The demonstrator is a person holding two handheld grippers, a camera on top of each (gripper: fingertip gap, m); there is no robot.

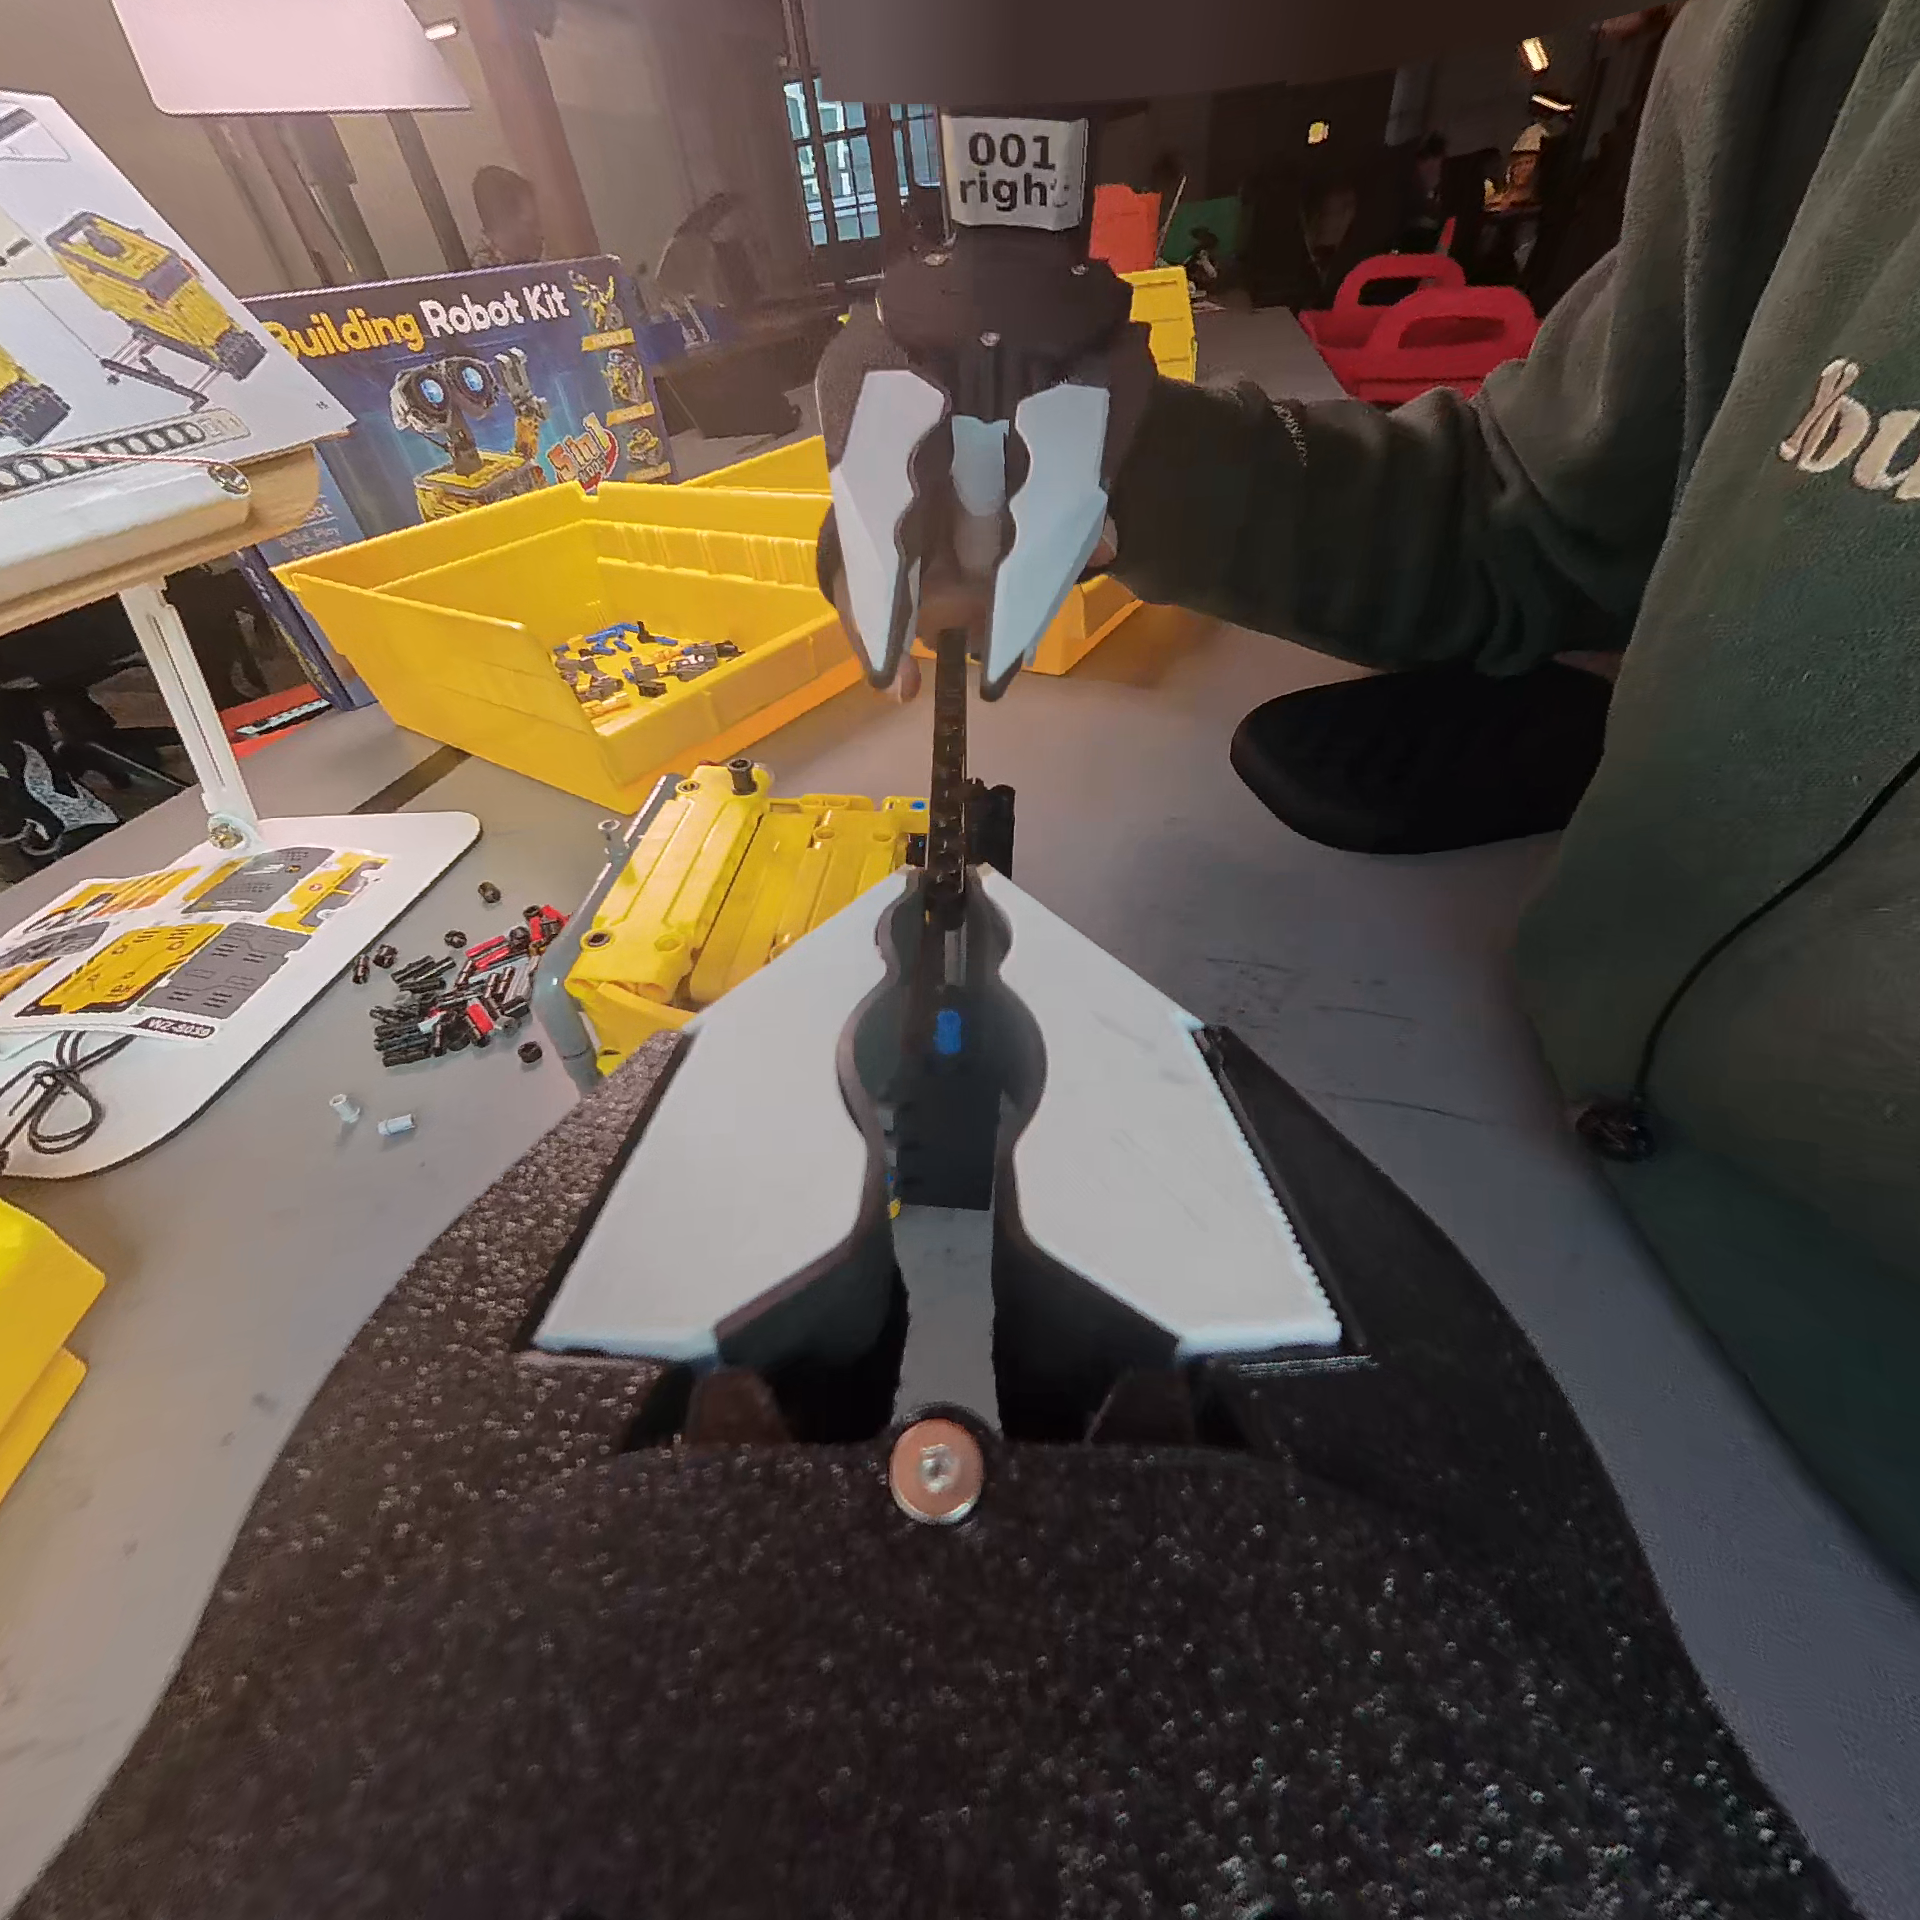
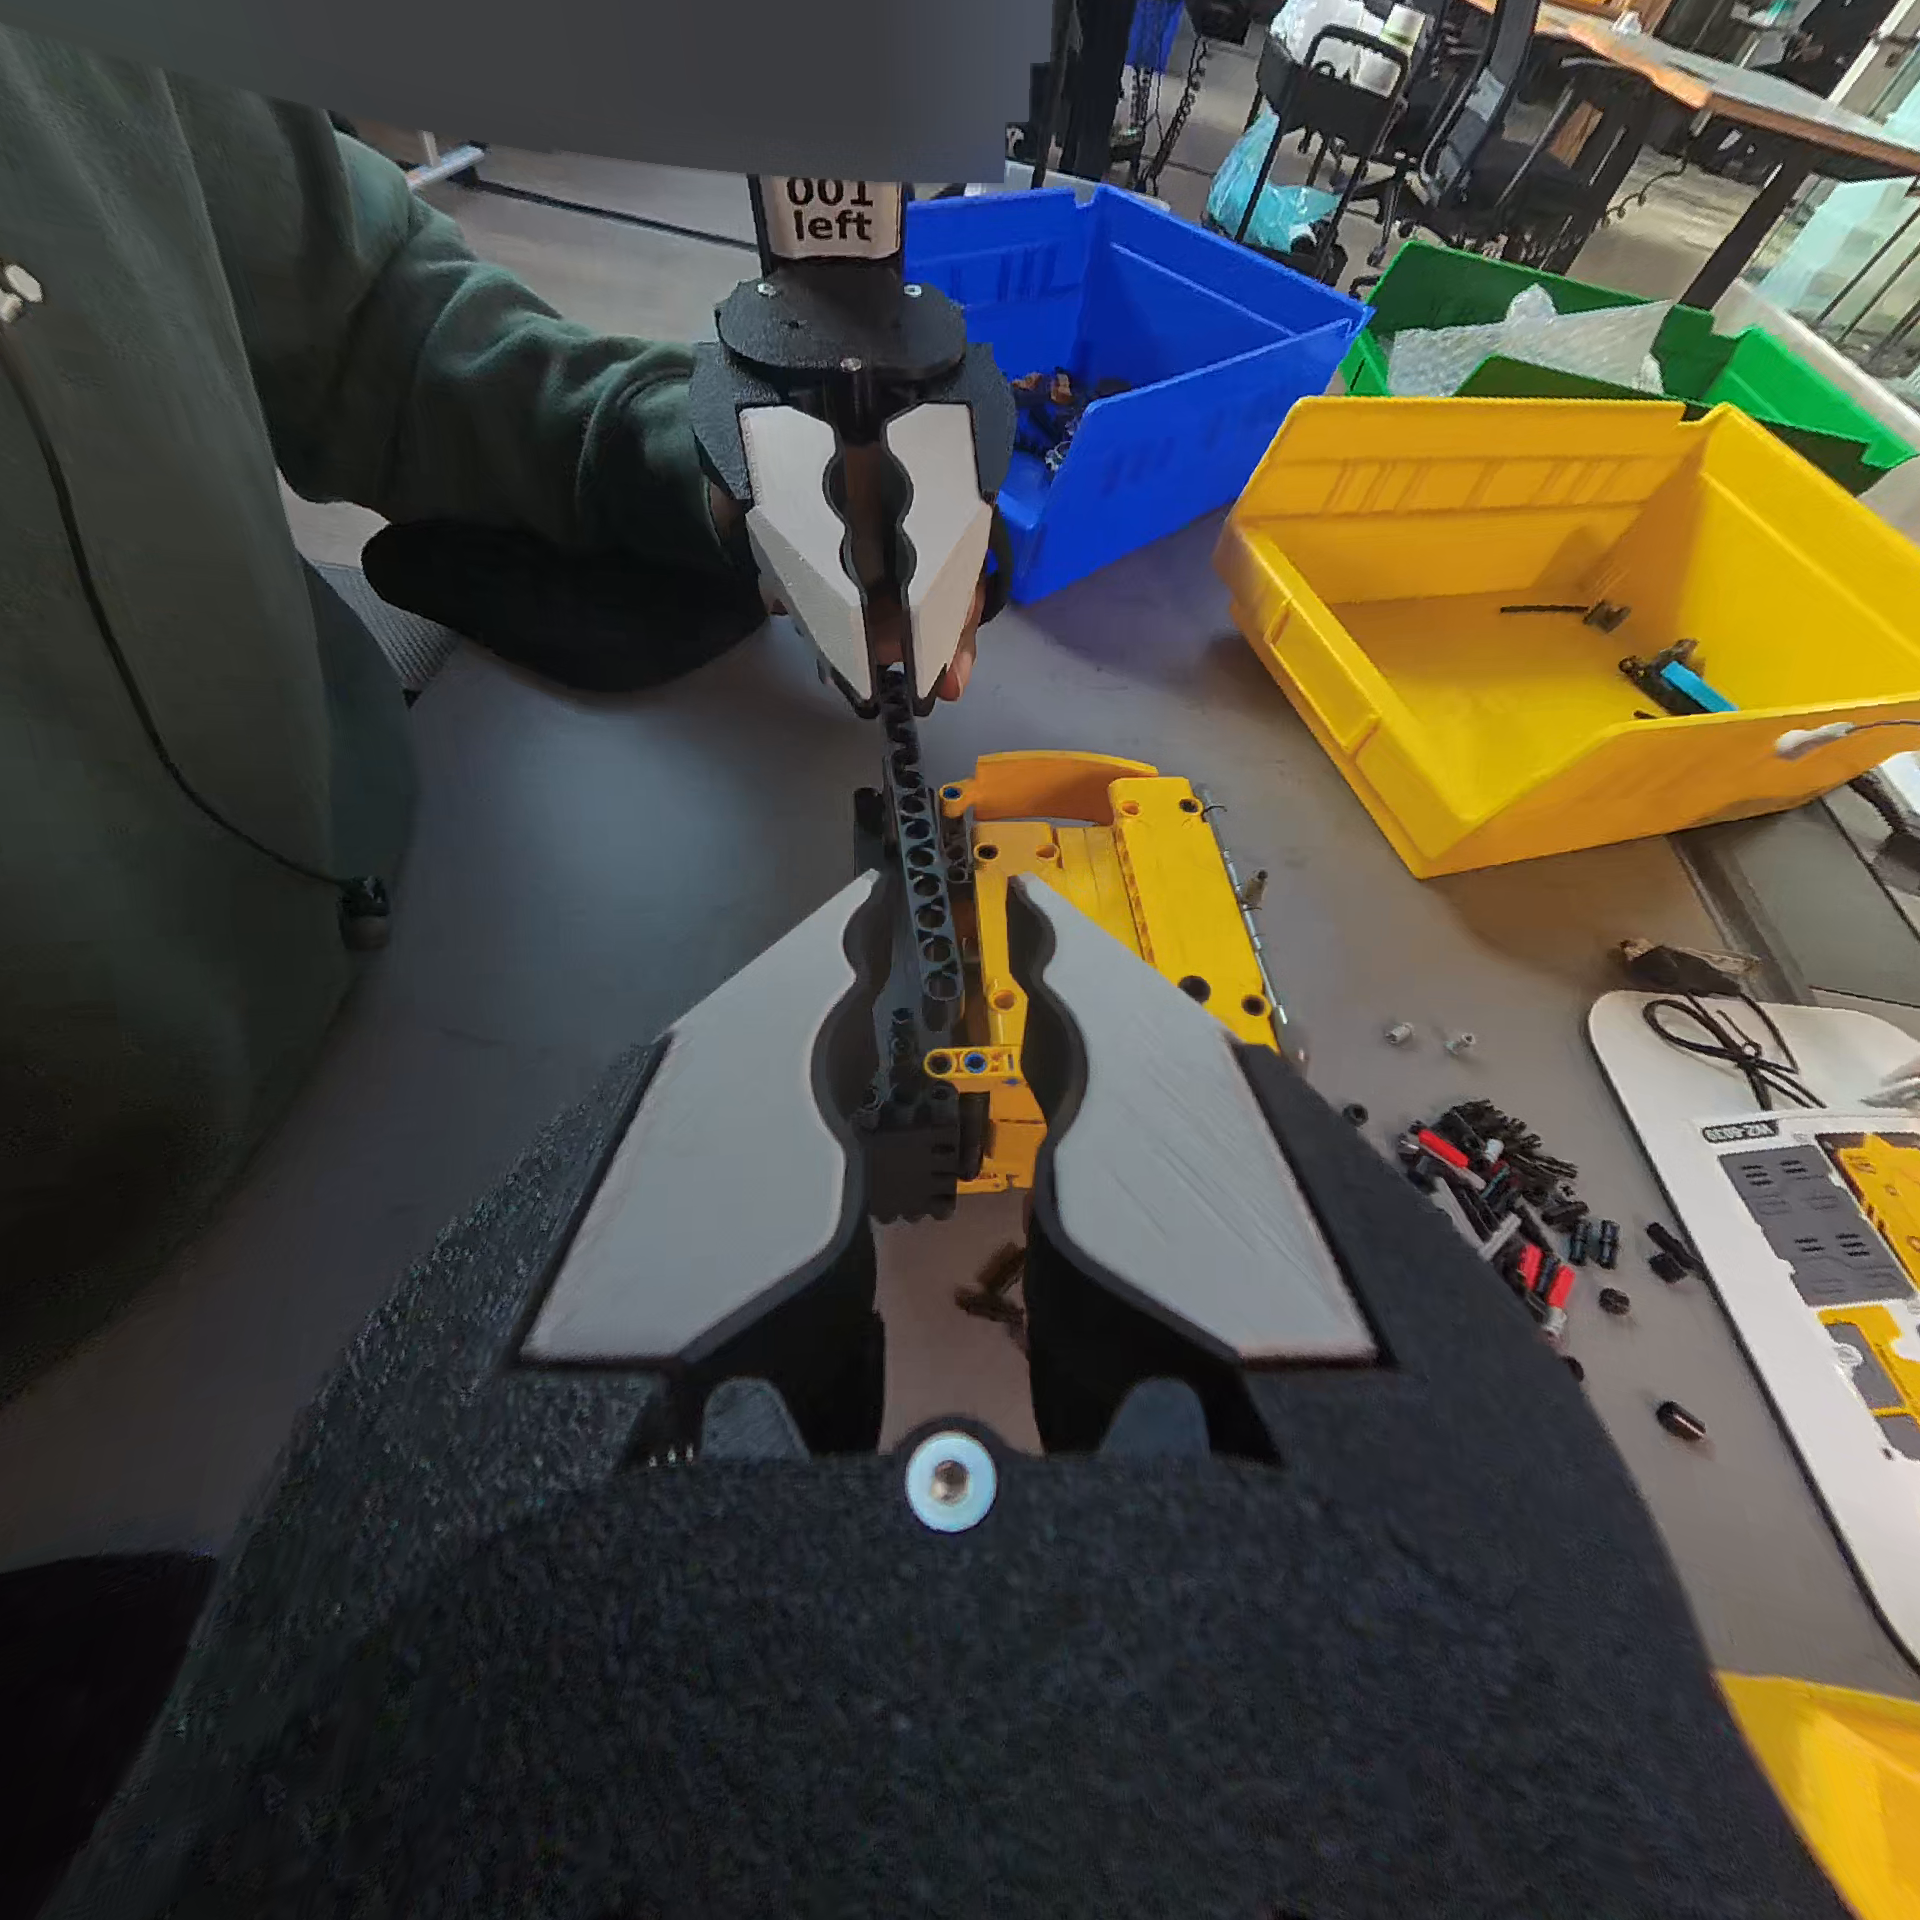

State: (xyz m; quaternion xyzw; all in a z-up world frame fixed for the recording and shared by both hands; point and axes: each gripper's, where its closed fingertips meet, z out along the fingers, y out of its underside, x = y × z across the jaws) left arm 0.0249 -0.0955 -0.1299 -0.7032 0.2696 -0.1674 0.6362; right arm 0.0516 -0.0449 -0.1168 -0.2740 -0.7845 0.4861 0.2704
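Note:
A long black beam with holes (image 1: 948,748) is held above the table between both grippers. My left gripper (image 1: 948,878) is shut on one stretch of it; a blue pin and a black block sit between its fingers. In the right wrist view the left gripper (image 2: 896,698) pinches the beam's (image 2: 920,883) far end. My right gripper (image 2: 948,883) is open, its jaws on either side of the beam, which lies against the left finger (image 2: 727,1143). It also shows in the left wrist view (image 1: 940,681). A yellow brick build (image 2: 1132,894) lies on the table below.
A pile of small black and red pins (image 2: 1496,1195) lies by an instruction sheet (image 2: 1808,1247). Yellow bins (image 2: 1558,644) (image 1: 499,634), a blue bin (image 2: 1132,374) and a green bin (image 2: 1766,364) stand behind. A kit box (image 1: 468,395), a booklet stand (image 1: 187,686) and a green sleeve (image 1: 1455,499) are close. My hands' fingertips stand some 7 cm from each other.

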